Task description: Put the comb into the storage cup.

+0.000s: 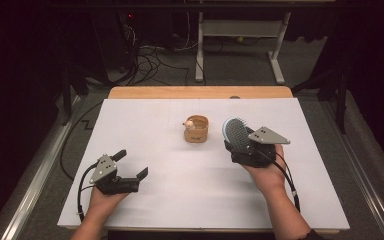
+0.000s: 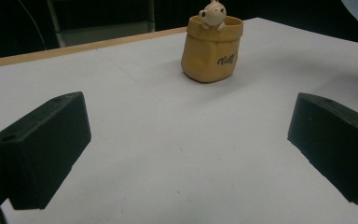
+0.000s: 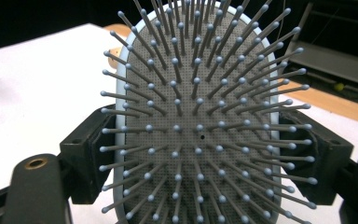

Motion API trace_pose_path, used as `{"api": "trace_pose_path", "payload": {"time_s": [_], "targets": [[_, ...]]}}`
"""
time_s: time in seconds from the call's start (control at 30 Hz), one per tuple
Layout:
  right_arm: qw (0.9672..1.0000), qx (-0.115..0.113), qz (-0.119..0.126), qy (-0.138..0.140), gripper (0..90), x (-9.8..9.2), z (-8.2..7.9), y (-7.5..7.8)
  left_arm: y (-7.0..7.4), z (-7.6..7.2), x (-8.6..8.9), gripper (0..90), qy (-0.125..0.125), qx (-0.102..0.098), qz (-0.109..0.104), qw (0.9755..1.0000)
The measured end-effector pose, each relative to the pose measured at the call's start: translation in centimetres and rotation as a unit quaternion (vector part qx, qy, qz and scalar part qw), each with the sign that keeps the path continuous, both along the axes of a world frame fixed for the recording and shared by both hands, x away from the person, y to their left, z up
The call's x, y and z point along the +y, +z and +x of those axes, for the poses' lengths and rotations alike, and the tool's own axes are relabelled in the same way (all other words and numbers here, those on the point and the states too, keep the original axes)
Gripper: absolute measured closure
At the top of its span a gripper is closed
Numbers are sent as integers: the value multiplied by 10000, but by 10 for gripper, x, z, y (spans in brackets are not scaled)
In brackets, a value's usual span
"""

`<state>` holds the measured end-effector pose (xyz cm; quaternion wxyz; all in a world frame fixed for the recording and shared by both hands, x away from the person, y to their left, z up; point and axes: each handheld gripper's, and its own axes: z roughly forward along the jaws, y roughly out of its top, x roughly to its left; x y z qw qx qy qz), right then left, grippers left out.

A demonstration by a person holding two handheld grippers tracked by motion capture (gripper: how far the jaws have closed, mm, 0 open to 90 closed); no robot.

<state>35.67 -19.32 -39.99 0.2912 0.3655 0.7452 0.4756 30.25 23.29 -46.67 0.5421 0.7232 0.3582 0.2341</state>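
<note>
High view: the right gripper holds a blue paddle hairbrush just to the right of the tan holder, the brush head rising above the jaws. The left gripper rests well to the left of the holder and nearer the person, jaws spread, holding nothing.

Left gripper view: both black jaws stand wide apart over the white table, the holder straight ahead, a small figure perched on its rim.

Right gripper view: the jaws clamp the hairbrush by its side edges, bristles facing the camera. It looks light and rigid with smooth, slippery plastic edges; the bristles flex, so gripping the rim or handle seems safest.
</note>
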Motion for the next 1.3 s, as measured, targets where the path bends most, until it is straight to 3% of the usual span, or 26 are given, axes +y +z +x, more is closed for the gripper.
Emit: {"api": "trace_pose_path", "payload": {"time_s": [0.23,0.47,0.67,0.9,1.3], "targets": [[9992,-305,268,-66,208,0,-6,0,0,0,1,0,13,-7,15,10000],[9958,-598,679,-132,208,-2,-16,1,0,1,1,0,30,12,1,10000],[9929,-770,880,-200,208,-5,-21,1,0,0,0,0,4,26,5,10000],[9911,-941,901,-274,208,-11,-29,-3,1,0,0,0,1,21,-38,10000],[9910,-957,907,-220,208,-13,-28,-3,2,0,-3,0,-32,76,48,10000]]}}
